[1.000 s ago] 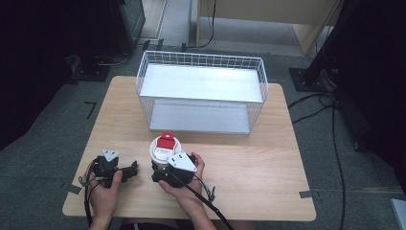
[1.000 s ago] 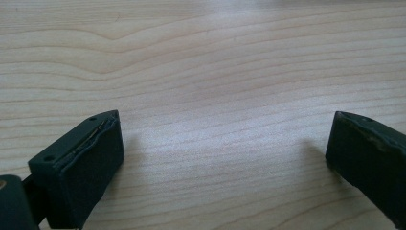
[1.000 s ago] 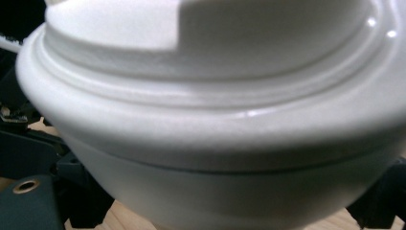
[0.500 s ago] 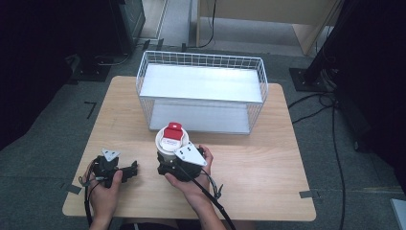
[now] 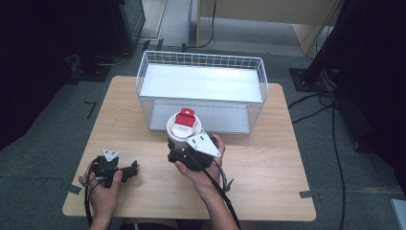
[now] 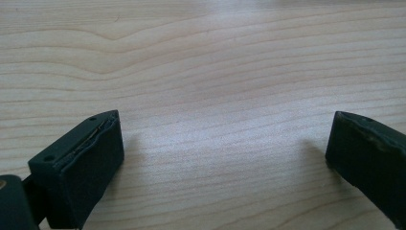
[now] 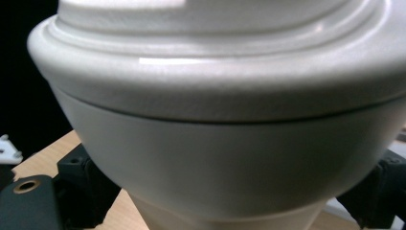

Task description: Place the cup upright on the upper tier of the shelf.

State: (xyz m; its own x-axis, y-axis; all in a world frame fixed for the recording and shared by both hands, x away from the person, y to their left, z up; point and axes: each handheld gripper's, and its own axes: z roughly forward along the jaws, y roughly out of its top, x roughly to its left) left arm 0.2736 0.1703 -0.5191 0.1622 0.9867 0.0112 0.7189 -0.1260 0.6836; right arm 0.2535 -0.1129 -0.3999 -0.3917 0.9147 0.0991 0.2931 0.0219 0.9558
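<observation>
A white cup with a white lid and a red label (image 5: 184, 125) is held off the table by my right gripper (image 5: 184, 146), which is shut on its lower body. The cup (image 7: 215, 120) looms very close in the right gripper view, with a black jaw at each bottom corner. The cup hangs just in front of a white wire basket (image 5: 201, 61) with a shelf inside. My left gripper (image 5: 125, 171) rests low on the wooden table (image 5: 268, 158) at the front left, open, with bare wood between its fingers (image 6: 81, 158).
Black cables trail from both grippers over the table's front edge. Strips of tape mark the table's corners. Dark equipment and cables stand on the floor to the left and right of the table. Open wood lies right of the cup.
My right gripper has lifted the cup and carried it forward towards the basket. The left gripper has stayed in place.
</observation>
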